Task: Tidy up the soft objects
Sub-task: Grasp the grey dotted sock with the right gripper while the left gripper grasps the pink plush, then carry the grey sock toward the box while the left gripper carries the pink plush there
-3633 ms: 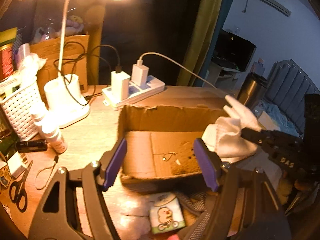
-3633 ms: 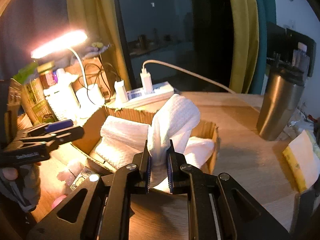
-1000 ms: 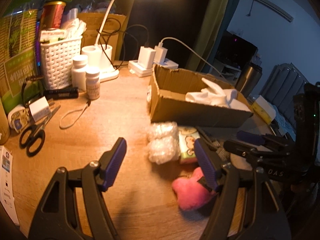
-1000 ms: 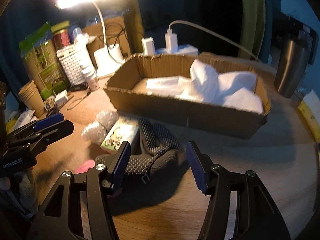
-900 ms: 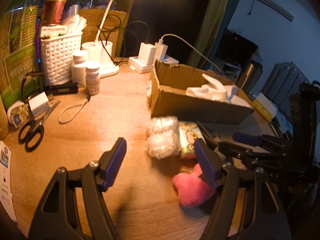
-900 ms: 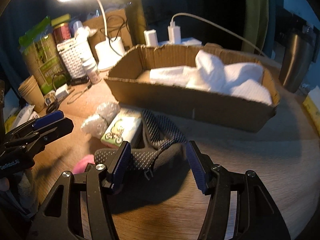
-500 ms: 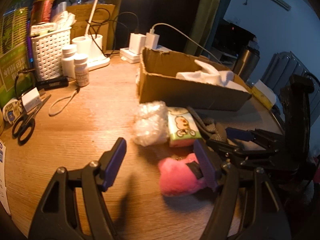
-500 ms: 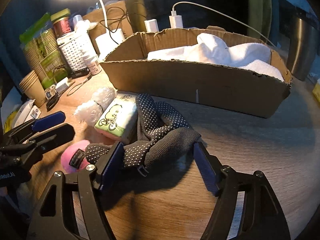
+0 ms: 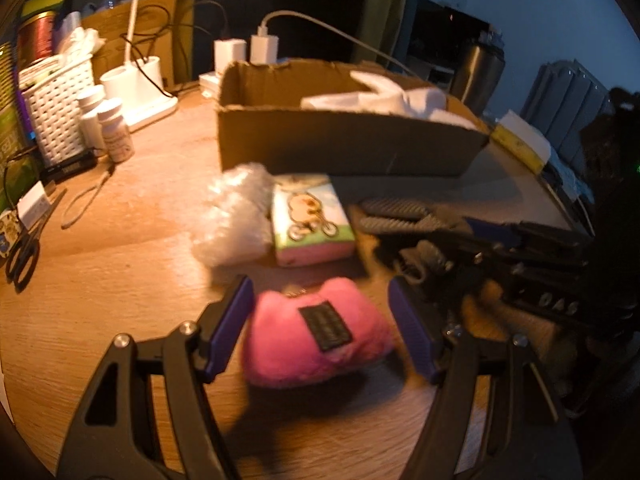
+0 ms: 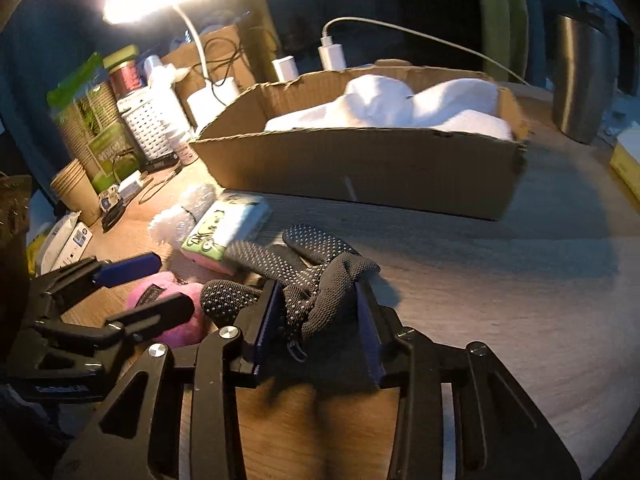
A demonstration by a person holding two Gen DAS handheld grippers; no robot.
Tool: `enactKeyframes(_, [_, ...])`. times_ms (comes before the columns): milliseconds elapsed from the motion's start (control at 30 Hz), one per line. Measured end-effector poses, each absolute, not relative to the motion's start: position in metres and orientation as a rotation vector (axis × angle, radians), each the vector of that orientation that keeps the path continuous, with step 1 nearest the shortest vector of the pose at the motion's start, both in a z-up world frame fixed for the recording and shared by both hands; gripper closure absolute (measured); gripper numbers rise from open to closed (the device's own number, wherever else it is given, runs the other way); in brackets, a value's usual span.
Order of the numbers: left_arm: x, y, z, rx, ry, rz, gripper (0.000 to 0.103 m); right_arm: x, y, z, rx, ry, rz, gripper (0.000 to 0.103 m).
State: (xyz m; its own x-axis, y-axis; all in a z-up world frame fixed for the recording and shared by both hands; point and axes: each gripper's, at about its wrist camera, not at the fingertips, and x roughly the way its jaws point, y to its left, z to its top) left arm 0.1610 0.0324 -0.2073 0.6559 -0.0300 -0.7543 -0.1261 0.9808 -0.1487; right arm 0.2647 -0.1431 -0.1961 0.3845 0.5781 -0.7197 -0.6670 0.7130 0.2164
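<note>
A pink plush heart (image 9: 316, 332) lies on the wooden desk between the fingers of my left gripper (image 9: 322, 328), which is open and straddles it closely. My right gripper (image 10: 318, 320) is closing its jaws on a grey dotted glove (image 10: 312, 276), and both pads press the bunched fabric. The left gripper (image 10: 176, 284) shows at the left of the right wrist view, over the plush (image 10: 176, 320). Behind stands a cardboard box (image 10: 360, 168) holding white towels (image 10: 400, 108). A tissue pack (image 9: 310, 216) and a wad of bubble wrap (image 9: 236, 216) lie in front of the box.
Along the left stand a white basket (image 9: 56, 108), pill bottles (image 9: 114, 128), a lamp base (image 9: 136, 92) and scissors (image 9: 22, 256). A power strip with chargers (image 9: 248, 48) sits behind the box. A steel tumbler (image 10: 580, 80) and a yellow sponge (image 9: 520, 140) are to the right.
Both grippers came down and forward. The left one now has the pink plush between its fingers. The right one's jaws narrowed from wide open onto the glove.
</note>
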Motion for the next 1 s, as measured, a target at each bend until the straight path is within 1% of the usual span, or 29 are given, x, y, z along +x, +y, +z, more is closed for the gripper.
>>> enactKeyframes(33, [0.164,0.030,-0.210,-0.188,0.872,0.062,0.031,0.264,-0.146,-0.196,-0.110,0.864,0.792,0.067])
enactKeyframes(233, [0.169,0.024,-0.217,-0.165,0.887,0.083,0.031,0.263,-0.168,-0.198,-0.070,0.851,0.779,0.068])
enactKeyframes(300, [0.169,0.022,-0.217,-0.156,0.884,0.075,0.033,0.263,-0.174,-0.199,-0.059,0.846,0.775,0.069])
enactKeyframes(333, [0.169,0.021,-0.216,-0.154,0.880,0.067,0.037,0.263,-0.176,-0.199,-0.056,0.844,0.776,0.069])
enactKeyframes(400, [0.168,0.019,-0.214,-0.150,0.874,0.050,0.039,0.262,-0.179,-0.198,-0.055,0.840,0.777,0.069])
enactKeyframes(533, [0.166,0.016,-0.205,-0.150,0.844,0.029,0.040,0.258,-0.182,-0.193,-0.058,0.820,0.788,0.072])
enactKeyframes(1000, [0.152,0.033,-0.160,-0.161,0.709,0.043,0.040,0.247,-0.175,-0.152,-0.095,0.715,0.803,0.072])
